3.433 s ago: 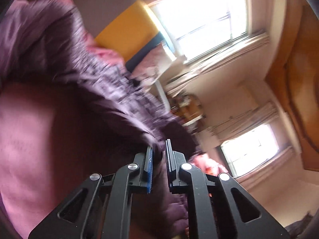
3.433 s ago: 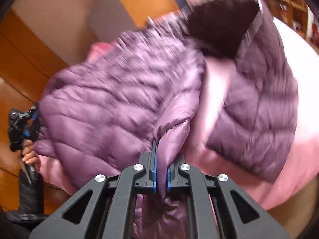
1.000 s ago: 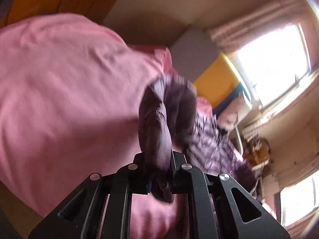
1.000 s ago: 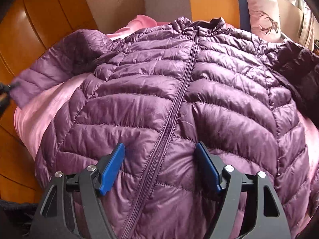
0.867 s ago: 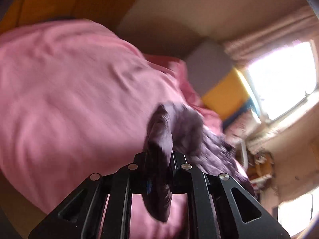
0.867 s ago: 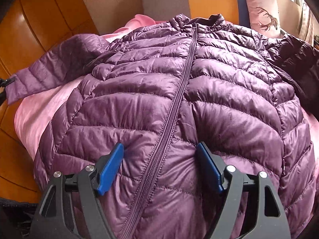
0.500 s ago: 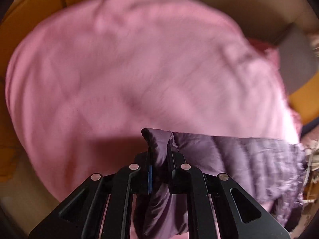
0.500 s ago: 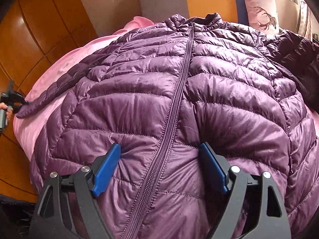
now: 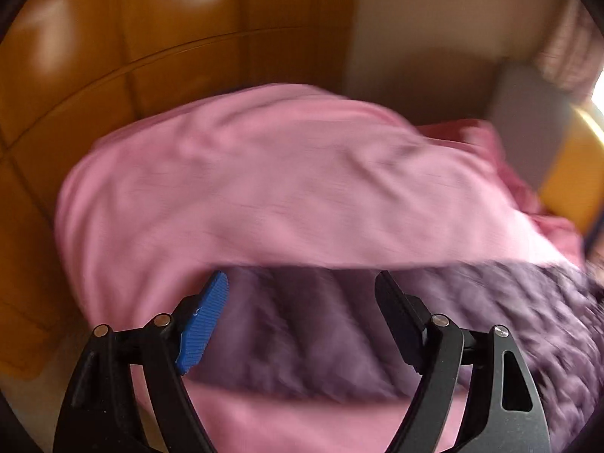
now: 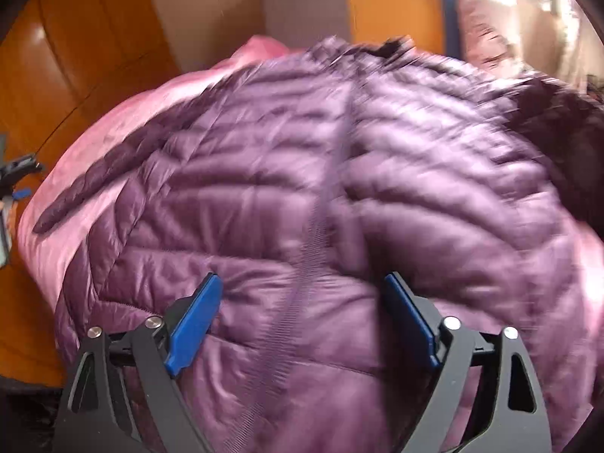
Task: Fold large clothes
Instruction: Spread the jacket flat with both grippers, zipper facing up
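Your left tongs [image 9: 302,324] just let go of sleeve [image 9: 339,332]: jaws opening, cuff between them but pads not pressing. Sleeve, lifted half a second ago, now lies stretched flat on pink bedspread [image 9: 283,173], left of jacket body. Your right tongs [image 10: 304,324] spread wide over zipper [image 10: 302,275] at hem, grasping nothing. Purple puffer jacket [image 10: 377,173] lies front-up, zipped, across bedspread. Reads as spread-out done; first fold not yet begun.
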`<state>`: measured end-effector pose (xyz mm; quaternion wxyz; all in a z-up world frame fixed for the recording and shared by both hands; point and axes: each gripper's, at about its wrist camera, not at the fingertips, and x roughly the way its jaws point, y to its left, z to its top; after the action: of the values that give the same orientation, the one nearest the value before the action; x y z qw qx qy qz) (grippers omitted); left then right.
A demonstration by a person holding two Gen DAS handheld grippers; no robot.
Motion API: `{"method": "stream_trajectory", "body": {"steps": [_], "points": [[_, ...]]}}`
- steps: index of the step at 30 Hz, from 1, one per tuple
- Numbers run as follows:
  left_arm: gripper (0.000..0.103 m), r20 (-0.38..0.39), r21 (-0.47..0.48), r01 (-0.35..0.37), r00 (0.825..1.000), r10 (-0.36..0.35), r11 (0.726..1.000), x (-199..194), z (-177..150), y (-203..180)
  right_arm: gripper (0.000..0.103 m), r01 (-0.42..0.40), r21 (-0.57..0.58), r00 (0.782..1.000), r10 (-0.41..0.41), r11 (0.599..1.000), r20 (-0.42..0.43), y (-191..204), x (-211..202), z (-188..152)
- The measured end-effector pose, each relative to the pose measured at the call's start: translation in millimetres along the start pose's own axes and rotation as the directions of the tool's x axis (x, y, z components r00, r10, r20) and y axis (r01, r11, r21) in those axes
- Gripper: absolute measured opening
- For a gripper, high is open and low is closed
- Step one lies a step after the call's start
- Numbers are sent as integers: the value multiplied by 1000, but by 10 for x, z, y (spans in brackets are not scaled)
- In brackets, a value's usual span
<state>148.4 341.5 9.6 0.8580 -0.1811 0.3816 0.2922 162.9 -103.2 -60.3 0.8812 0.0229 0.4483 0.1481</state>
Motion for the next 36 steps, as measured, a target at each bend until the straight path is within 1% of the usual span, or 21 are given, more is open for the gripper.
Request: {"method": "stream_trajectory", "body": {"steps": [2, 4, 5, 7, 9, 10, 12, 14, 16, 17, 18, 19, 20, 21, 24, 26, 28, 30, 32, 34, 36], "points": [[79, 2, 56, 110, 994, -110, 992, -127, -222, -358, 86, 73, 51, 995, -77, 996, 71, -220, -256, 8], [79, -12, 101, 192, 981, -192, 976, -165, -403, -696, 86, 167, 130, 975, -184, 977, 126, -532, -547, -27], [79, -31, 121, 237, 971, -235, 964, -177, -509, -860, 86, 219, 165, 960, -243, 962, 143, -680, -672, -59], [79, -70, 163, 340, 940, -333, 926, -255, -742, -1239, 87, 329, 220, 916, -367, 918, 160, -969, -900, -169], [79, -98, 212, 408, 913, -396, 888, -358, -988, -1599, 88, 409, 246, 883, -449, 879, 135, -1232, -1008, -308], [79, -110, 236, 431, 902, -417, 871, -395, -1084, -1750, 88, 432, 255, 875, -471, 865, 113, -1346, -1012, -350], [79, -160, 296, 485, 874, -458, 822, -497, -1315, -2101, 88, 450, 257, 876, -479, 855, 60, -1552, -950, -434], [79, -197, 351, 526, 850, -488, 775, -593, -1539, -2409, 88, 484, 236, 866, -500, 843, 10, -1712, -827, -511], [79, -216, 402, 545, 837, -502, 736, -653, -1697, -2603, 83, 464, 240, 881, -472, 853, -27, -1867, -713, -593], [79, -226, 435, 548, 835, -502, 715, -696, -1786, -2704, 80, 444, 245, 893, -448, 862, -42, -1933, -661, -621], [79, -233, 480, 538, 839, -491, 693, -723, -1896, -2808, 73, 427, 239, 902, -431, 872, -42, -1968, -625, -634], [79, -239, 513, 527, 846, -477, 677, -718, -1976, -2880, 54, 420, 225, 905, -423, 879, -35, -1965, -626, -639], [79, -252, 546, 517, 852, -459, 659, -708, -2080, -2964, 39, 423, 202, 904, -427, 883, -26, -1958, -660, -624], [79, -262, 558, 516, 852, -452, 650, -704, -2135, -2999, 19, 431, 182, 900, -435, 884, -16, -1948, -714, -588], [79, -279, 577, 503, 861, -425, 643, -624, -2245, -3063, 15, 379, 227, 917, -397, 897, 36, -2028, -948, -530], [80, -288, 574, 502, 863, -414, 646, -564, -2250, -3029, 15, 354, 279, 916, -391, 893, 88, -2163, -1234, -458], [81, -299, 559, 514, 857, -420, 651, -517, -2254, -3019, 15, 317, 349, 911, -386, 882, 148, -2368, -1557, -396], [82, -308, 550, 522, 852, -423, 652, -484, -2257, -3020, 15, 295, 417, 895, -401, 860, 195, -2621, -1853, -336], [83, -310, 549, 524, 851, -424, 651, -455, -2273, -3040, 15, 290, 484, 872, -437, 825, 222, -2915, -2084, -271], [84, -306, 552, 522, 852, -424, 650, -456, -2287, -3041, 15, 323, 537, 841, -497, 779, 215, -3212, -2217, -222], [85, -304, 552, 519, 854, -422, 653, -456, -2297, -3043, 14, 359, 583, 824, -540, 729, 169, -3558, -2205, -177]]}}
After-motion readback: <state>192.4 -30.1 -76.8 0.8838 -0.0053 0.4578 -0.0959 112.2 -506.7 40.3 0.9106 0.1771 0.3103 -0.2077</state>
